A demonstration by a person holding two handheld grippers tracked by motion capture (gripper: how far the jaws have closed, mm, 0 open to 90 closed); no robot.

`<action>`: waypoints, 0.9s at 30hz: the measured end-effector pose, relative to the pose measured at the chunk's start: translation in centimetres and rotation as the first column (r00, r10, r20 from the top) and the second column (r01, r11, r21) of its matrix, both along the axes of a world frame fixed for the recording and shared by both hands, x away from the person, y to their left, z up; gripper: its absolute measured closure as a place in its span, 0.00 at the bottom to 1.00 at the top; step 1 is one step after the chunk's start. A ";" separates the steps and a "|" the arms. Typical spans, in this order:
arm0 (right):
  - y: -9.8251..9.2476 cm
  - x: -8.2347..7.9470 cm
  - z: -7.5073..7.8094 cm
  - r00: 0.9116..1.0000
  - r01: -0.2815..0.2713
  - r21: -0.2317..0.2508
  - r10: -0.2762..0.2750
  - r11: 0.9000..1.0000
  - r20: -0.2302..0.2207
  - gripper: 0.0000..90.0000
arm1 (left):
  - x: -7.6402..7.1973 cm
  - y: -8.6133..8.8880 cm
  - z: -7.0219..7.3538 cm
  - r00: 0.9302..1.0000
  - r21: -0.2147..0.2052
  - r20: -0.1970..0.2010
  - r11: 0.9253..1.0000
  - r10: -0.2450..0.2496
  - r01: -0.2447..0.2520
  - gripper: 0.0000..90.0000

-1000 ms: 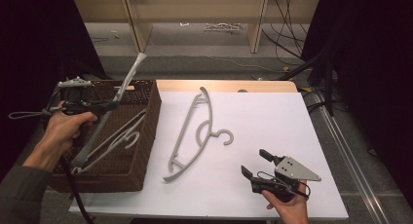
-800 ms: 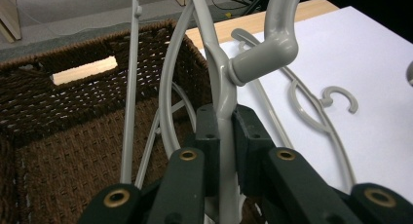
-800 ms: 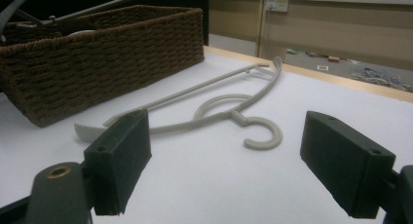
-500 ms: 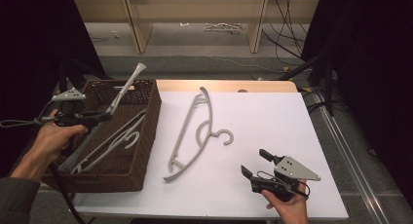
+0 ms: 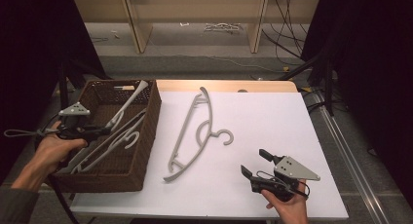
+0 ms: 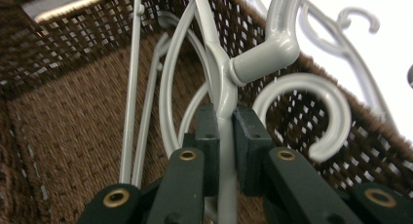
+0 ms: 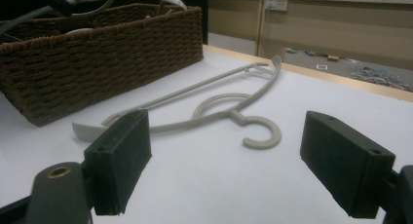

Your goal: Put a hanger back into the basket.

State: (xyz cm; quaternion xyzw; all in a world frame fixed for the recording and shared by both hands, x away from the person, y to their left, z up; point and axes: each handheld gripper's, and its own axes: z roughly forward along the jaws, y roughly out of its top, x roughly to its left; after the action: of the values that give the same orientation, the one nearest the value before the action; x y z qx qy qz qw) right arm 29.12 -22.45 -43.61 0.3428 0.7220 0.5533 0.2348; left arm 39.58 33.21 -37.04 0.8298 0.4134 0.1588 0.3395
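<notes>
My left gripper (image 5: pixel 100 131) reaches into a brown wicker basket (image 5: pixel 152 121) at the table's left and is shut on the neck of a grey plastic hanger (image 5: pixel 122 113). In the left gripper view the pads (image 6: pixel 208 131) pinch that hanger (image 6: pixel 225 83) just below its hook. One end of it pokes up over the basket's far rim. A second grey hanger (image 5: pixel 127 139) lies in the basket beneath it. A third grey hanger (image 5: pixel 195 131) lies flat on the white table. My right gripper (image 5: pixel 254 161) stands open near the front right, with nothing between its fingers, facing that hanger (image 7: pixel 229 104).
The white table top (image 5: pixel 272 117) has free room right of the loose hanger. The basket (image 7: pixel 97 63) stands along the table's left edge. Beyond the table are wooden shelf legs (image 5: pixel 139 29) and cables (image 5: pixel 287 34) on the floor.
My left gripper has sunk into the basket with the hanger, and the hanger now lies flatter, its raised end lower. The right gripper has stayed put.
</notes>
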 end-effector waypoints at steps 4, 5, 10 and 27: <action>0.0 0.0 0.0 1.000 0.000 0.003 0.000 1.000 0.001 0.22 | 0.3 -0.6 -0.7 1.000 0.018 -0.016 1.000 0.011 -0.011 0.90; 0.0 0.0 0.0 1.000 -0.001 0.002 0.001 1.000 0.001 0.22 | 0.5 -0.7 -0.9 1.000 0.018 -0.020 1.000 0.016 -0.016 0.90; 0.0 0.0 0.0 1.000 -0.007 0.003 0.007 1.000 0.001 0.22 | 1.0 -1.2 -1.9 0.999 0.045 -0.035 0.998 0.034 -0.033 0.90; 0.1 0.0 0.0 1.000 -0.005 -0.011 0.005 1.000 -0.004 0.22 | 1.1 -1.4 -3.4 0.991 0.085 -0.128 0.996 0.028 -0.017 0.73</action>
State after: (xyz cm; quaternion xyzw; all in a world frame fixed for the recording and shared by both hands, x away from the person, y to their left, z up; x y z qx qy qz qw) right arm 29.10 -22.37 -43.59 0.3405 0.7265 0.5491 0.2340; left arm 40.70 31.85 -40.39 0.8472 0.4369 0.1258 0.2750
